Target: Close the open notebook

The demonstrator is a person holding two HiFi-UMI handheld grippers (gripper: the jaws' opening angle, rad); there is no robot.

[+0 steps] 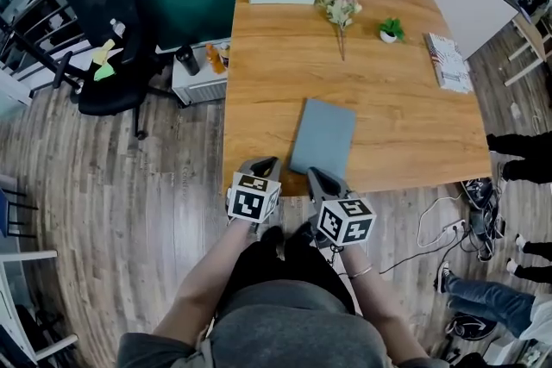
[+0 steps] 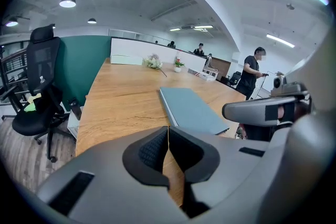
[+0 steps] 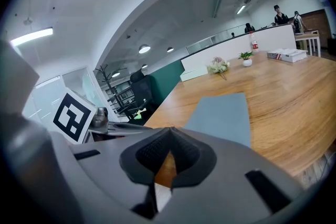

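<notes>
- Black office chair [image 1: 103, 30]: on the floor off the left side of the wooden table [image 1: 397, 116]. It has no part in this job.
- My left gripper [image 1: 266, 164]: just off the table's near edge, over the floor. Its jaws are pressed together with nothing between them.
- Grey notebook [image 1: 323, 136]: flat on the table, just beside its near edge and slightly askew to it. The cover is uppermost and no pages show. Neither gripper touches it.
- My right gripper [image 1: 316, 176]: also just off the table's near edge, over the floor. Its jaws are together and empty.
- Dried flowers [image 1: 338, 6] and small potted plant [image 1: 391, 30]: towards the table's far side, untouched.
- Patterned book [image 1: 448, 62]: at the table's right edge, lying closed, not the task's item.
- Status, as I judge it: the closing is done, since the notebook lies thin and flat under its cover. I see no step left on the table, and both my tools are clear of it.
</notes>
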